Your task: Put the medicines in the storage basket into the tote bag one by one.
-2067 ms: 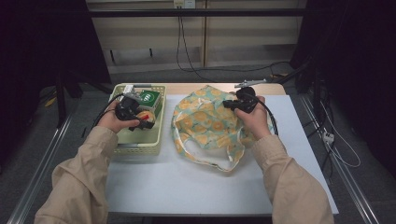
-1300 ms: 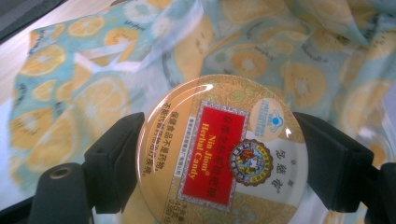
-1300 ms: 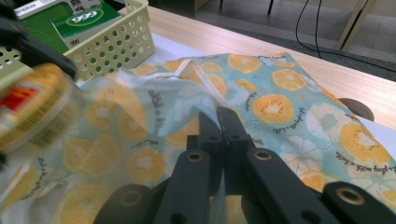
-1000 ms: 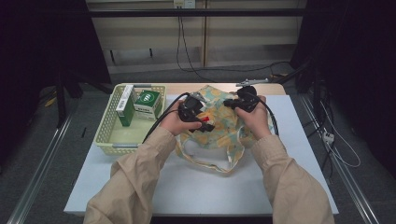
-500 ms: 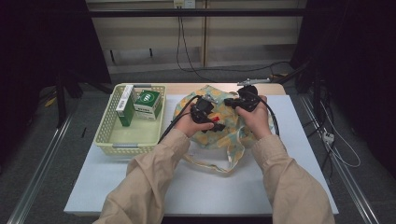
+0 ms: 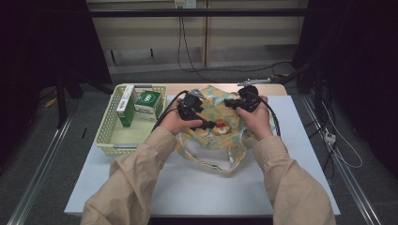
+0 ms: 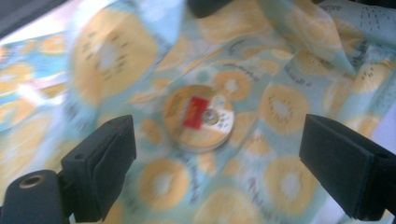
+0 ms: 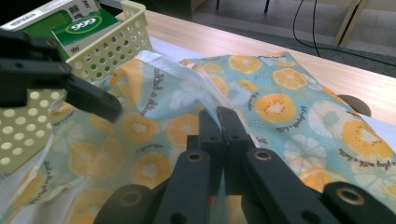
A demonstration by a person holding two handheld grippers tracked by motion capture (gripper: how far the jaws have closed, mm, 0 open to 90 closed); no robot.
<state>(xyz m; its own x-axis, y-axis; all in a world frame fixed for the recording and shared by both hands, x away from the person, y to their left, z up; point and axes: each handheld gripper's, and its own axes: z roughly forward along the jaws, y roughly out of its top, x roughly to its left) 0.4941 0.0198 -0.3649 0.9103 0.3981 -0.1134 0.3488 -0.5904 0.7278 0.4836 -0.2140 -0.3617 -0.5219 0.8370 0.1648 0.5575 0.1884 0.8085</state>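
A: Count it off for me, starting nearest the person.

B: One fabric bag [image 6: 220,136] with an orange-slice print lies on the table [image 6: 187,187], and I'll place everything else from that bag. Its loop handles hang toward the person and its mouth faces away, so its long axis runs from near edge to far edge. One round tin [image 7: 200,117] with a red label lies flat on the bag's cloth, near the middle.

A: And the tools?

B: Two. The left hand-held gripper [image 7: 219,172] hangs over the bag just above the tin, with its jaws spread wide. They have just been opening, and the tin lies free between them without touching the pads. The right hand-held gripper [image 8: 223,140] is at the bag's far right part, with its jaws pressed together on a fold of the bag's rim and the cloth pinched between them.

A: Anything beyond that?

B: One pale yellow basket [image 6: 110,136] stands just left of the bag. It holds two green and white boxes [image 6: 149,104] at its far end, well apart from the tin.
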